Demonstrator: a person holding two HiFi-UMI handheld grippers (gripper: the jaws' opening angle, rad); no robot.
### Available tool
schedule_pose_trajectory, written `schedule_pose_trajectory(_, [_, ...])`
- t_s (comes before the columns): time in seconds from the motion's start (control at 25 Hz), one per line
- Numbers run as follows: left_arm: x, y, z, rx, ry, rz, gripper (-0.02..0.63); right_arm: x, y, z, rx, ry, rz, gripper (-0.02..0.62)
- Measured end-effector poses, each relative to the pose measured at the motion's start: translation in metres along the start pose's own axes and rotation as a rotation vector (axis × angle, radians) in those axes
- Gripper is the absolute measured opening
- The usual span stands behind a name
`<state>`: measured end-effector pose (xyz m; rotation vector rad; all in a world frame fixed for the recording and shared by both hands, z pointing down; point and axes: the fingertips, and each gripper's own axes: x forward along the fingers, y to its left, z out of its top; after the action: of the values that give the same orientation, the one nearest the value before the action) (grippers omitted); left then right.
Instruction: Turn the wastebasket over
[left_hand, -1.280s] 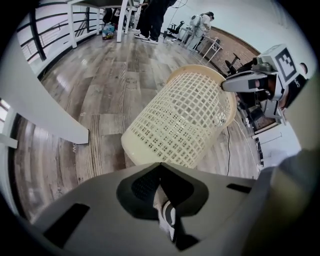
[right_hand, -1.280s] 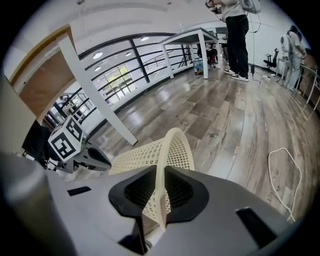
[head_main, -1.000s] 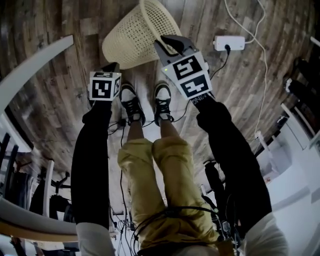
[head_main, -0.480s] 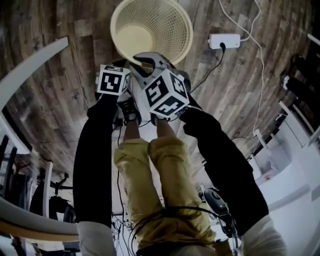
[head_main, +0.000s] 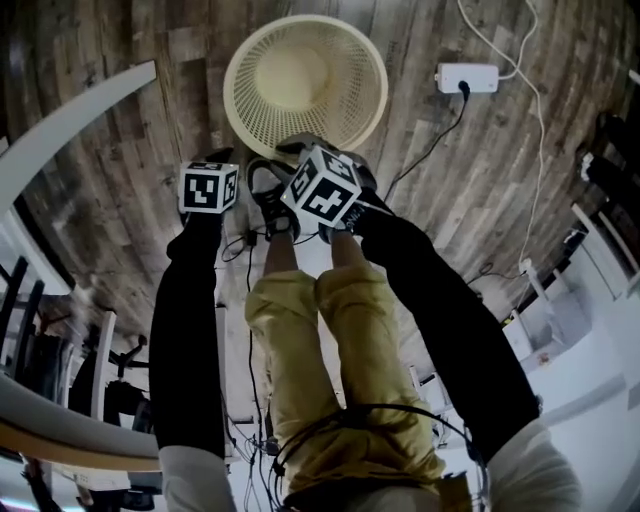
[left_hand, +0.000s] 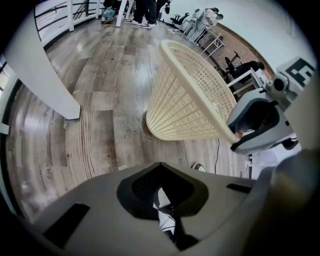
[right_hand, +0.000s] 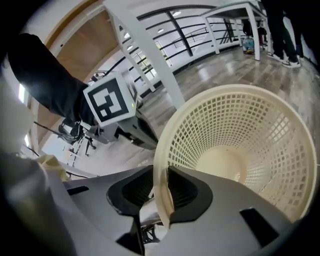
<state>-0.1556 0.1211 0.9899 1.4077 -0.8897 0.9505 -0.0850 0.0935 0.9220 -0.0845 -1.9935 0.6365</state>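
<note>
Since a second ago the basket (head_main: 305, 95) has swung from lying tipped on its side to standing mouth-up on the floor (head_main: 480, 180), just ahead of your shoes (head_main: 268, 200), and both your hands have drawn in behind it. Your right gripper (right_hand: 161, 172) has the near rim (right_hand: 159, 145) between its jaws, which have just been easing apart. The gap now looks wider than the rim, so I judge the pinch is already let go and the rim only leans on one pad. Your left gripper (left_hand: 160, 175) has its jaws together on nothing and hangs near the basket without touching it. With the open mouth now facing up at you, the turn itself looks done. What remains, by my reading, is to lift the right jaws clear of the rim without dragging it. Some things you cannot check from here. In the head view the right cube (head_main: 322, 187) covers the jaws and the near arc of the rim, so only the right gripper view shows that contact. The left gripper view makes the basket seem to lean, but the wide lens may cause that, and I cannot tell whether the base sits flat. The basket looks empty inside. The power strip (head_main: 467, 77) lies well apart from it.
</note>
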Motion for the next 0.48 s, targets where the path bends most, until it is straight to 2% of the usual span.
schedule_pose_trajectory(0.08, [0.001, -0.001, -0.001, -0.006, -0.013, -0.007, 0.000, 0.013, 0.005, -0.006, -0.007, 0.024, 0.018, 0.098])
schedule_pose_trajectory(0.24, [0.000, -0.007, 0.007, -0.010, -0.045, -0.018, 0.000, 0.019, 0.004, 0.001, 0.033, -0.003, 0.043, 0.106])
schedule_pose_trajectory(0.36, [-0.007, -0.016, 0.010, 0.012, -0.045, -0.017, 0.000, 0.010, 0.004, 0.009, 0.070, -0.043, 0.061, 0.106])
schedule_pose_trajectory(0.48, [-0.024, -0.023, 0.012, 0.029, -0.048, -0.010, 0.000, -0.019, -0.005, 0.026, 0.129, -0.112, 0.037, 0.123])
